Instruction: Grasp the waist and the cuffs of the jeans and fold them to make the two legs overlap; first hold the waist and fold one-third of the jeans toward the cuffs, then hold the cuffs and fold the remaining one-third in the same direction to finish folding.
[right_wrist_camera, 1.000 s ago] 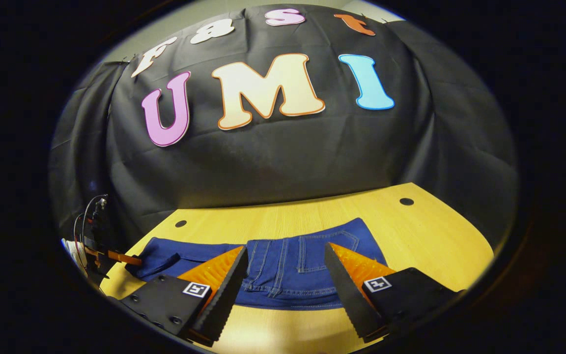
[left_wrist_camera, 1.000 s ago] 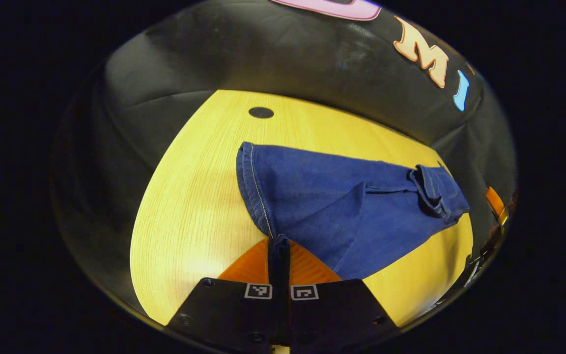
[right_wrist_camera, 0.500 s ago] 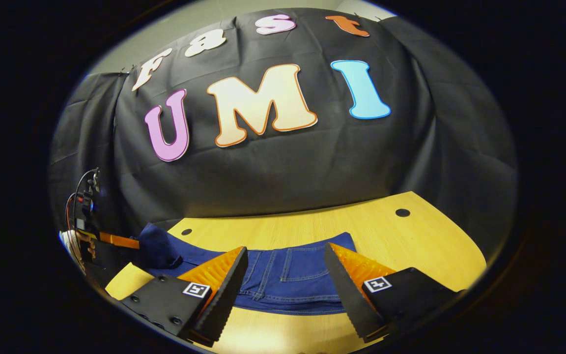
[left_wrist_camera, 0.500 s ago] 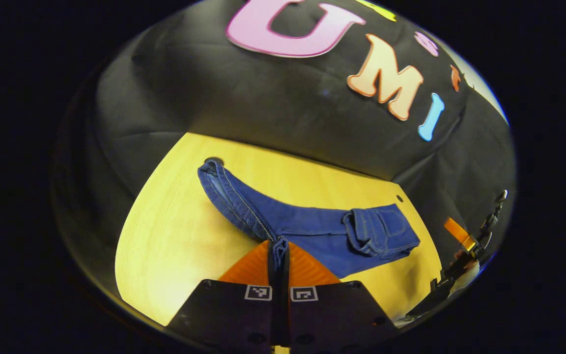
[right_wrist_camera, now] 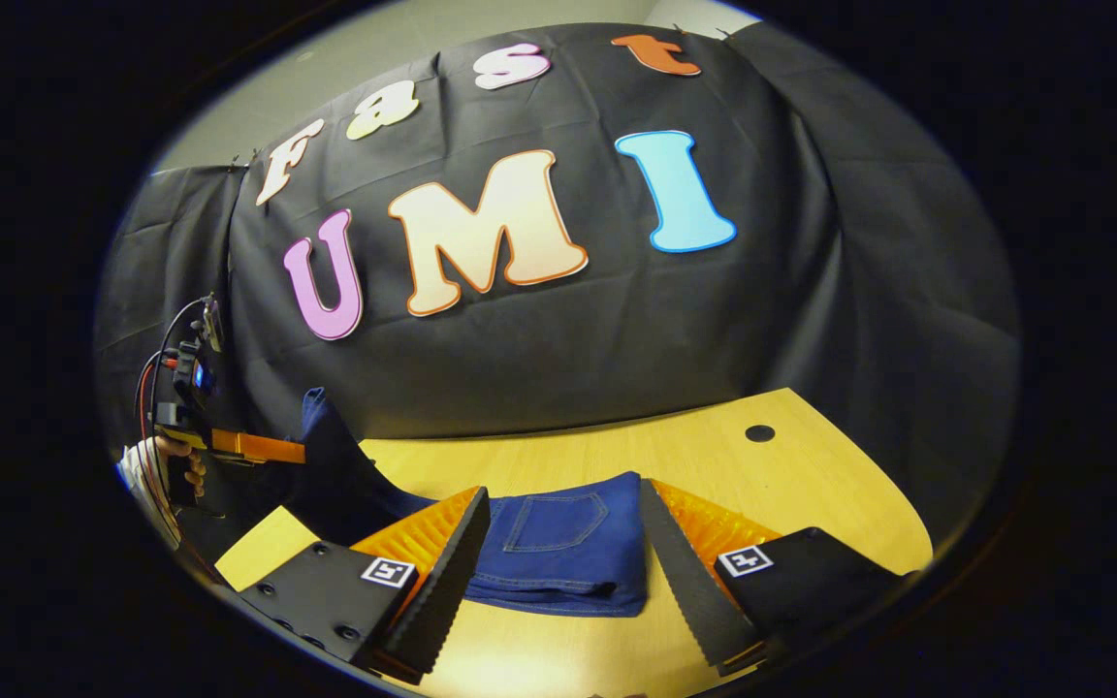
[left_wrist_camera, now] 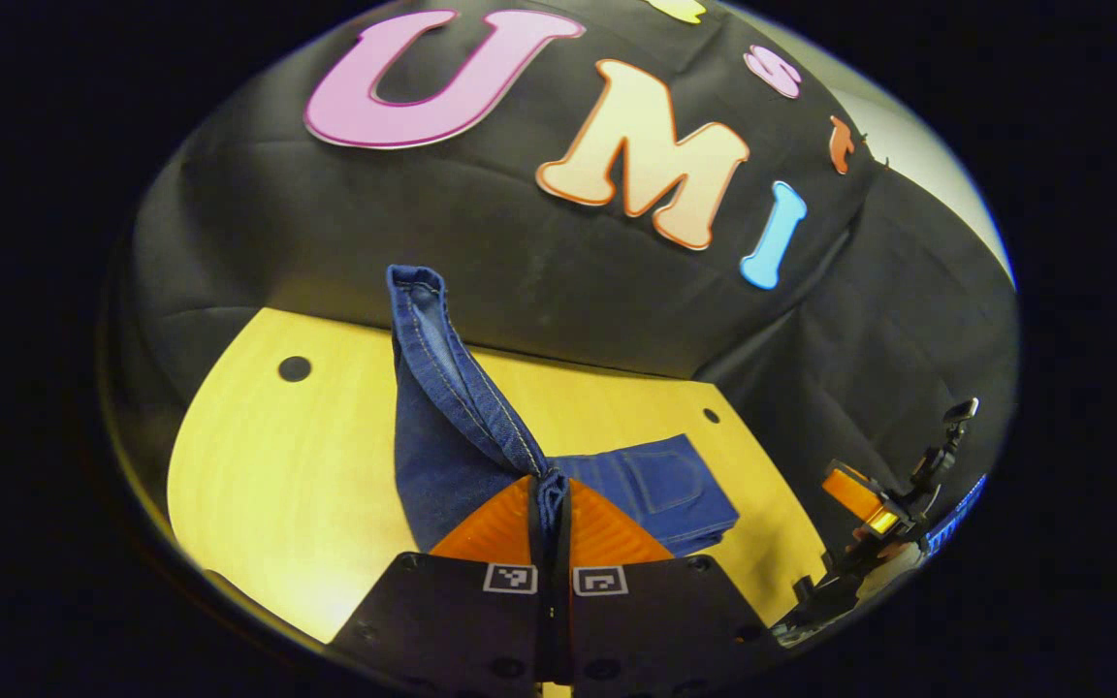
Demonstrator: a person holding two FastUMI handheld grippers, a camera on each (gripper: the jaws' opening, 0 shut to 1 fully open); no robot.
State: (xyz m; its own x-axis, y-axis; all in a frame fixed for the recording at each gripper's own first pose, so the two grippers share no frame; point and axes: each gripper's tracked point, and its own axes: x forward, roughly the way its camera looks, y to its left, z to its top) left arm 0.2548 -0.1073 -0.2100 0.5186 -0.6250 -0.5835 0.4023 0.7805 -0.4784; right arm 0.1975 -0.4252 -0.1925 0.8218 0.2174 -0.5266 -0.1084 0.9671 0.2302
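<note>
On the pale yellow, wood-grained desk (left_wrist_camera: 306, 465), seen in the left gripper view, lie dark blue denim jeans (left_wrist_camera: 665, 485) with light contrast stitching. The left hand-held gripper (left_wrist_camera: 551, 504) has its two orange ribbed fingers pressed together on the cuff end of the jeans, pinching the cloth between them. From that pinch a narrow strip of denim with a stitched hem rises steeply above the desk, ending in a folded tip against the black cloth wall (left_wrist_camera: 520, 242). Beyond the fingers, the folded waist part rests flat, a patch pocket facing up. Two small round black holes (left_wrist_camera: 294, 368) mark the desk top. At the far right the other gripper shows, small and orange.

From the right gripper view, the right hand-held gripper (right_wrist_camera: 563, 557) has its fingers spread wide, black saw-toothed pads edging orange ribbed wedges, touching nothing. Between them the jeans (right_wrist_camera: 563, 543) lie as a flat folded rectangle, pocket upward. To the left, the left hand-held gripper (right_wrist_camera: 258, 448), held by a hand (right_wrist_camera: 180, 470), lifts the denim leg off the desk (right_wrist_camera: 791, 494).
</note>
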